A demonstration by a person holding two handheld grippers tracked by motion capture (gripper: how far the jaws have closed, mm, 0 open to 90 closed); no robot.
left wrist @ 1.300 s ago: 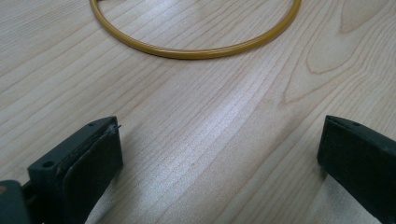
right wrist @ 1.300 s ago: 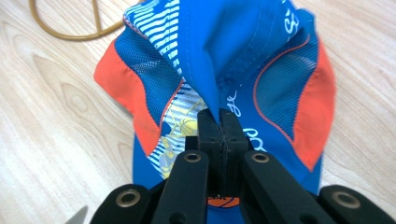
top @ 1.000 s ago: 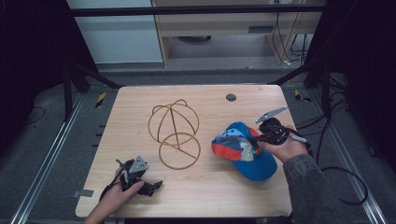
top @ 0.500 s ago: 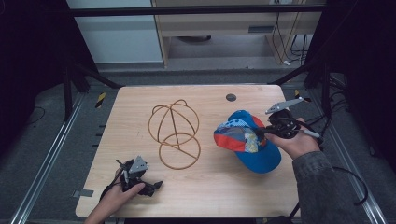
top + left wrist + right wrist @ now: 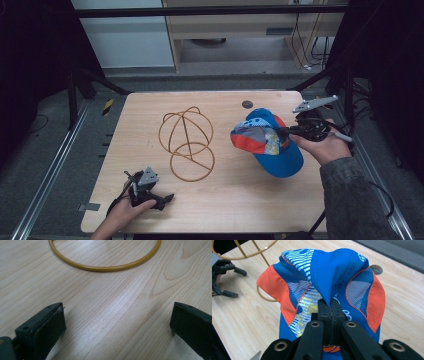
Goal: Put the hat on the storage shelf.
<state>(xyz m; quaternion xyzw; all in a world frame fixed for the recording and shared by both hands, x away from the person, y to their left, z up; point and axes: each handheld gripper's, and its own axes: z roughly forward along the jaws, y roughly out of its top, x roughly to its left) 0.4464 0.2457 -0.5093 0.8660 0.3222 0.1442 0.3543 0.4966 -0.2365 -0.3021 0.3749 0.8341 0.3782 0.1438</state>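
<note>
Item: cap (image 5: pixel 332 280), pinched at the crown in my right gripper (image 5: pixel 331 305) for lifting toward the wire stand (image 5: pixel 187 142), nine o'clock. Left gripper (image 5: pixel 117 322): spread wide, idle.

Right claw (image 5: pixel 330 312) clamped tight, raised; left claw (image 5: pixel 150 192) gaping, resting low.

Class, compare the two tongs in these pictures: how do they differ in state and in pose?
The right tongs are shut on a fold of the blue cap; the left tongs stand wide open with nothing between them. The right tongs are held up above the table, carrying the cap partly lifted; the left tongs sit low on the wood near the wire stand. Each is held in one hand.
</note>
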